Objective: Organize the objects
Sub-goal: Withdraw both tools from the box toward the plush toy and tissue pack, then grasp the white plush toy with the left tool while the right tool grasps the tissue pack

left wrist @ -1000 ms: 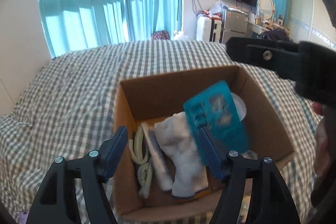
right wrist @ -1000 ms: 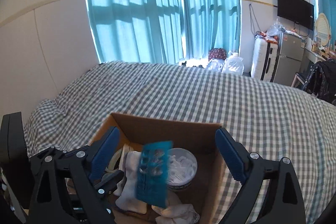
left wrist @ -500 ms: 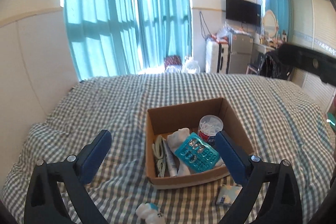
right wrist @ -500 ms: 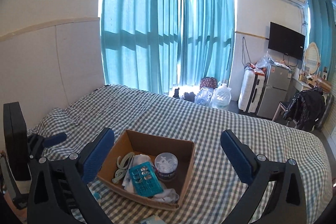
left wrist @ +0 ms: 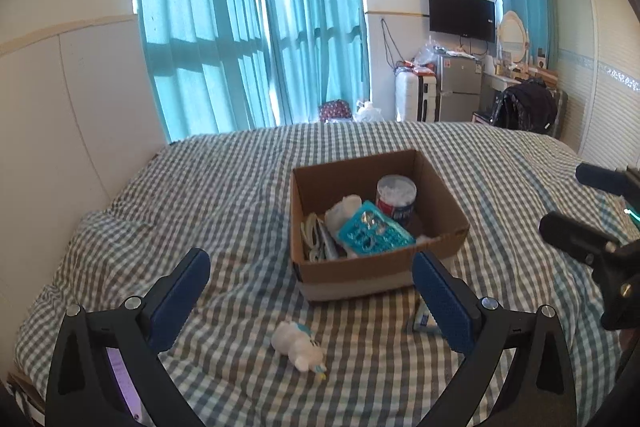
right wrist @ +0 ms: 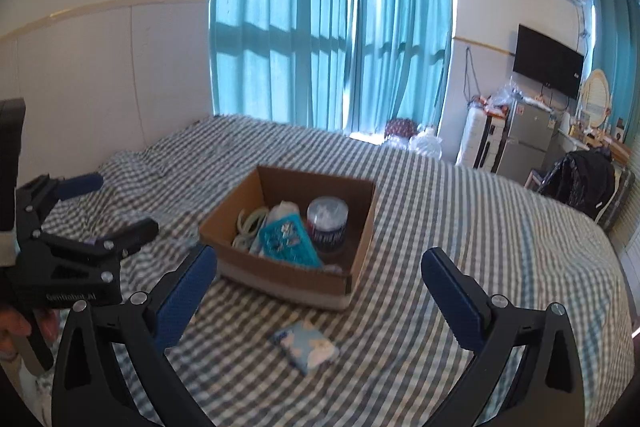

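The left gripper [left wrist: 311, 275], black with blue padded fingers, has its jaws spread wide and holds nothing; it hangs above the grey-and-white checked bedspread [left wrist: 224, 195]. Ahead of it, beyond and between its fingertips, sits the open brown cardboard box [left wrist: 372, 269]. Inside the box a teal plastic blister card [left wrist: 374, 233] lies tilted across a white cloth [left wrist: 342, 213], with a round clear tub of cotton swabs [left wrist: 396, 197] behind it on the right and pale looped cords [left wrist: 311, 235] along the box's left wall. Just below the gap between the left fingers, nearer than the box, a small white plush toy with blue trim [left wrist: 298, 345] lies on the bedspread. Close against the inside of the left gripper's right finger lies a small light-blue tissue packet [left wrist: 422, 319], partly hidden by that finger. The right gripper [right wrist: 319, 273], of the same make, is also fully open and empty; the box stands ahead between its fingertips, and the tissue packet lies on the bedspread below that gap, nearer than the box and clear of both fingers. In the right wrist view the left gripper shows at the far left edge.
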Available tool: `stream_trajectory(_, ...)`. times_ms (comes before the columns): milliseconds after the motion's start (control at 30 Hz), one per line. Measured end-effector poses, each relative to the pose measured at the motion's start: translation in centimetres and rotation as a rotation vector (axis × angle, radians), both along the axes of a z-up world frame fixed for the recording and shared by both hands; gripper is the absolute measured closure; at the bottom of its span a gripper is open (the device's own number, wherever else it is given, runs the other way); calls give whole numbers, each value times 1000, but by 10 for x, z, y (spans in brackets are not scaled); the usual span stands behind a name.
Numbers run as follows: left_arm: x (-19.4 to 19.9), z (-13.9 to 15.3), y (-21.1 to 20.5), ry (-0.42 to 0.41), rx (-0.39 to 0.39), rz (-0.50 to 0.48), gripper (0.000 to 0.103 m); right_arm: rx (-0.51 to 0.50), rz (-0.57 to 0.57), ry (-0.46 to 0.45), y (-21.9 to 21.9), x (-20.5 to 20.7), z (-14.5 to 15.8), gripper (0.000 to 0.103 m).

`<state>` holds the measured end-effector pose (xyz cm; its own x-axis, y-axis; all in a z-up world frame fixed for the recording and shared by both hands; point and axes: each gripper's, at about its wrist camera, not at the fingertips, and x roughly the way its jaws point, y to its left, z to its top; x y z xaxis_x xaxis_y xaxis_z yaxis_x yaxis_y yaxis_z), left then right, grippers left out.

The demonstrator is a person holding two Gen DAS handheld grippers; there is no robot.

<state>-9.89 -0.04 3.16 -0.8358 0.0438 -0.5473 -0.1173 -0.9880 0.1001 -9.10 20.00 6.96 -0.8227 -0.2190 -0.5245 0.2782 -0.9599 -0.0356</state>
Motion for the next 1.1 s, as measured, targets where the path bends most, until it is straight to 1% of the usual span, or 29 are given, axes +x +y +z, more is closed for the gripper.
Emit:
stream_trajectory(133,6,-30,-6,-56,7,24,0,11,-1,-55,-1,6,-34,0)
stream_trajectory(167,7,-42,-6,-78,12,29,0,17,4,-69,-2,6,-44,0)
stream_trajectory(267,8,-67,-11,-123,28,49,0,18,8,-97,-3,6,-65,0)
stream_trajectory(367,7,-94,-14,-181,45,62,0,26,9,-129,-7,-2,-82,0)
stream_trajectory(467,1,-114,-16,-220,40,72,0,54,21,-156,-14,-13,-100,0)
stream_trajectory(567,-6,-128,-21,-240,44,85,0,68,27,-185,-19,-23,-117,0)
stream_trajectory(767,-27,-147,-32,-268,76,111,0,73,24,-248,-19,-51,-146,0)
stream_trajectory(933,-45,-162,-37,-294,100,120,0,60,26,-302,-18,-73,-169,0)
stream_trajectory(1100,-55,-177,-37,-326,88,119,0,63,28,-356,-21,-89,-189,0)
